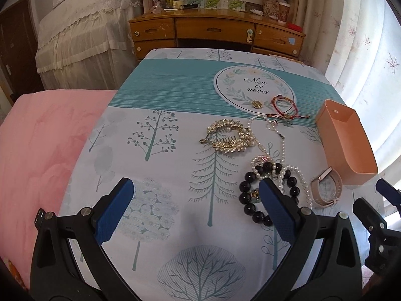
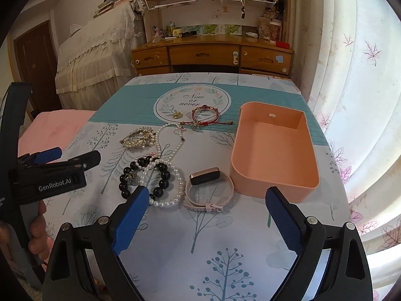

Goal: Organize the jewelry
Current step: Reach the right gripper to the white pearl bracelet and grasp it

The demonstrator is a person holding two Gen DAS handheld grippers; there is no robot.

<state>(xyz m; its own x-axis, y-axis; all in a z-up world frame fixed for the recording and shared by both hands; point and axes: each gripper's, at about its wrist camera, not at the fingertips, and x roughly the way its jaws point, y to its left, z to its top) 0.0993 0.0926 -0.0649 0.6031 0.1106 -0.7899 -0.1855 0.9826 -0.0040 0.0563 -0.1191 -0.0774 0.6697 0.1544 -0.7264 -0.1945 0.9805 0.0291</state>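
Jewelry lies on a tree-print cloth. A black bead bracelet overlaps a pearl bracelet. Behind them lie a gold hair clip, a pearl necklace, a red cord bracelet and a gold pendant. A pink wristwatch lies just ahead of my right gripper, which stands open. The peach box to the right is empty. My left gripper is open over bare cloth. Its right finger covers part of the black bead bracelet.
A pink quilt lies left of the table. A wooden desk stands beyond the far edge. A pale curtain hangs at the right. A hand holds the left gripper's handle.
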